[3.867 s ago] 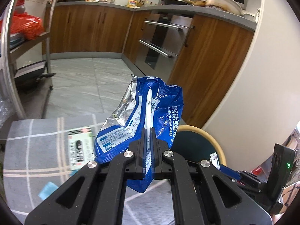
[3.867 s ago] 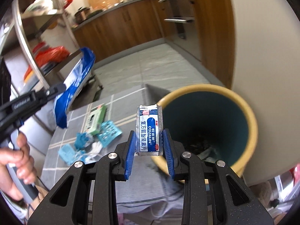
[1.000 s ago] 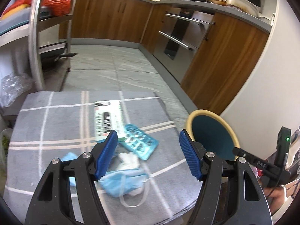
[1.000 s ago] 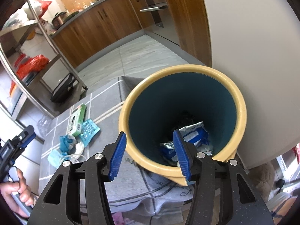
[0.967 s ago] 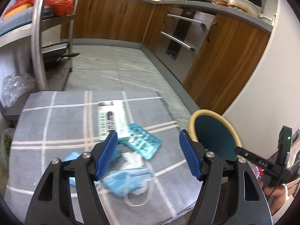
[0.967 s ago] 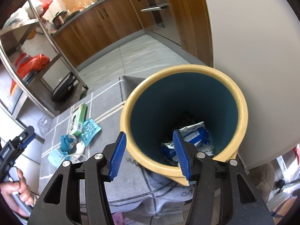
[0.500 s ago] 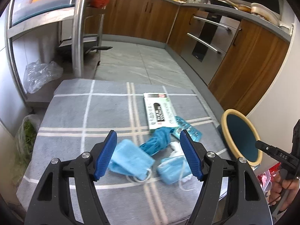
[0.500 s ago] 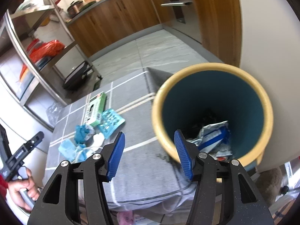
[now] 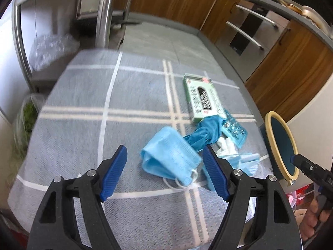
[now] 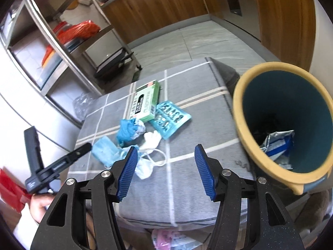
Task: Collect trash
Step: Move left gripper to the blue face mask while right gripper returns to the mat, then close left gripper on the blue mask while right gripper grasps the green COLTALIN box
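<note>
Both tongs are empty, with their jaws spread wide. The left tongs [image 9: 163,166] hover low over the grey checked tablecloth [image 9: 87,108], and a folded blue face mask [image 9: 169,162] lies directly between and just ahead of their blue pads. The right tongs [image 10: 165,165] hang above the near edge of the table, with the bin [image 10: 239,112] ahead and to their right.

Remaining trash lies in one loose cluster ahead of both tongs: the face mask, a crumpled blue glove [image 9: 205,132] touching it on the far side, a white wad [image 10: 153,138], a second mask [image 10: 145,167] with white ear loops nearest the right tongs, a teal blister pack [image 10: 169,119], and a green box [image 10: 144,102] farthest away. The bin already holds a silver-and-blue wrapper [image 10: 278,143].

Handling, as a judgement: the masks, glove and wad are light, soft and compressible, so a pinch anywhere through the folded body should hold. The ear loops are a poor purchase and may snag neighbouring pieces. The blister pack looks thin, flat and fairly stiff; it is best taken by a raised edge or corner. The box appears rigid and light, and its narrow width suits the jaws.
</note>
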Demonstrator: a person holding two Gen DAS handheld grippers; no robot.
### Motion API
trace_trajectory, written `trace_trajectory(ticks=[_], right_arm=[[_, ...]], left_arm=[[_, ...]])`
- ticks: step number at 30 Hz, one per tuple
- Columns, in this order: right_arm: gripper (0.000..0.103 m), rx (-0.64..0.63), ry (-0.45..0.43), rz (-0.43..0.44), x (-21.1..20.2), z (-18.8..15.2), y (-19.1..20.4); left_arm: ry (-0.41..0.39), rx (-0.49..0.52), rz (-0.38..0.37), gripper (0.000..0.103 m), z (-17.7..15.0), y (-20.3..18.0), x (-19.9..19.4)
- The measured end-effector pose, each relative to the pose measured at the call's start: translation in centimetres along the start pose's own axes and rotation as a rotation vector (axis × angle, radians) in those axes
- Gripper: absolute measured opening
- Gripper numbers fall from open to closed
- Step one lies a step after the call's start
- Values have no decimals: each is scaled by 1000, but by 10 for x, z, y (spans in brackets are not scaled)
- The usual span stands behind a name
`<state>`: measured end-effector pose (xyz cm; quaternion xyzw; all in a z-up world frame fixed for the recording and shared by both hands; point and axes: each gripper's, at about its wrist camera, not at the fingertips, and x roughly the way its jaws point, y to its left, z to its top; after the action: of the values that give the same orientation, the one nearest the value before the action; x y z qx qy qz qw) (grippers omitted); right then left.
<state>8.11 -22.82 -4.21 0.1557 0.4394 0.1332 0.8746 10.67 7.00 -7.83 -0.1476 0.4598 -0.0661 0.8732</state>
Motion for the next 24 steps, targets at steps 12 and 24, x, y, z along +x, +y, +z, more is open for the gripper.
trace_trajectory(ticks=[12, 24], right_arm=[[59, -24, 25, -6, 17, 7, 10], [59, -114, 77, -90, 56, 32, 12]], left_arm=[[109, -53, -65, 21, -1, 15, 44], [-57, -234, -107, 12, -2, 60, 10]])
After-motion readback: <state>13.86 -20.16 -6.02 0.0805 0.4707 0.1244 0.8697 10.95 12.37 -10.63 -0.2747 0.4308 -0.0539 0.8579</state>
